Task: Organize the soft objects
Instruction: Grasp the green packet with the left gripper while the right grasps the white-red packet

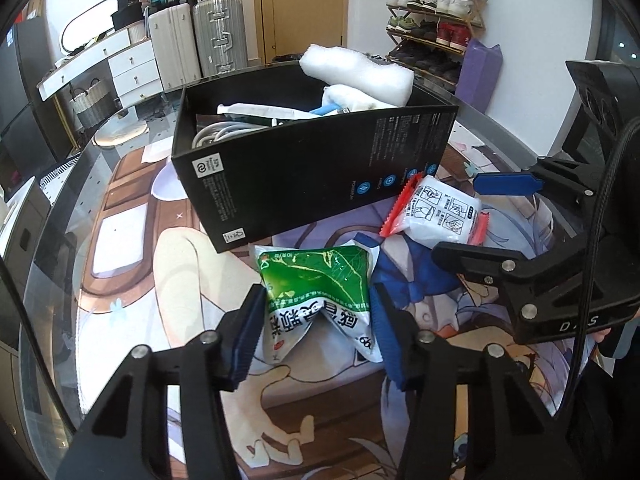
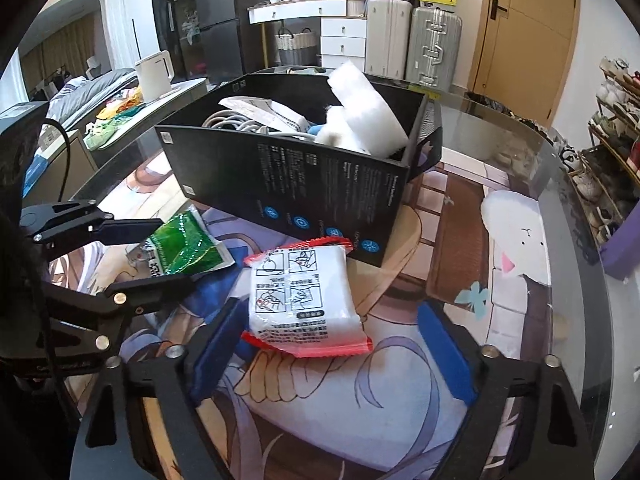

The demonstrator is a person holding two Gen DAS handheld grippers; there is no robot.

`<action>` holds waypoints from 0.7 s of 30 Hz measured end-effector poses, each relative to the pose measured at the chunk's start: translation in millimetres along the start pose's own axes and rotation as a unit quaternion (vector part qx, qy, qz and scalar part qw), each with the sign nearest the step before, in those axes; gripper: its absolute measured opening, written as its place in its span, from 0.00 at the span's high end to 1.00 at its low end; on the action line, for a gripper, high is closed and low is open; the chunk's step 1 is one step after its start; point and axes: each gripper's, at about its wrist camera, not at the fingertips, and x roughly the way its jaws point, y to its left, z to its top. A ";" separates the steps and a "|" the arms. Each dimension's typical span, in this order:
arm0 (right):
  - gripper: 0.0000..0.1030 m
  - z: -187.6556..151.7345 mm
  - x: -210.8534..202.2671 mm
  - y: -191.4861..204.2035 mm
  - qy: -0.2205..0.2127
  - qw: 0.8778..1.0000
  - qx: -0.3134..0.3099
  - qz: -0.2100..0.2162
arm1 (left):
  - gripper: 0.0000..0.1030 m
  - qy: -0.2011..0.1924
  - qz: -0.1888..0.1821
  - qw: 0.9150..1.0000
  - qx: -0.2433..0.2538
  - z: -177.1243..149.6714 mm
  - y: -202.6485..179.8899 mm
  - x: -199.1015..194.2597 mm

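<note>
**Both grippers at the packets**

My left gripper point(image 1: 316, 320) pinches the green packet point(image 1: 320, 288), crumpling it. My right gripper point(image 2: 332, 344) stands apart around the white packet point(image 2: 304, 292), not yet pressing. Both lie mid-table beside the black box point(image 1: 304, 168), presumably their destination.

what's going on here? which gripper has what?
The left gripper is shut on the green sachet, crumpling it between its fingers. The right gripper is open around the white red-edged packet, not pressing it. Both packets lie on the glass table, in front of the black box.
</note>
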 end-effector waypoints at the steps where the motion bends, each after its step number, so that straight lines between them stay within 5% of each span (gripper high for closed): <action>1: 0.17 0.3 -0.6 0.8 -0.001 1.000 -0.001 -0.002 | 0.52 0.000 -0.001 1.000 -0.001 0.1 0.1 -0.5; 21: 0.52 1.5 -12.3 7.6 -0.015 1.000 -0.017 0.014 | 0.53 -0.045 -0.012 0.999 -0.015 7.5 6.0 -30.4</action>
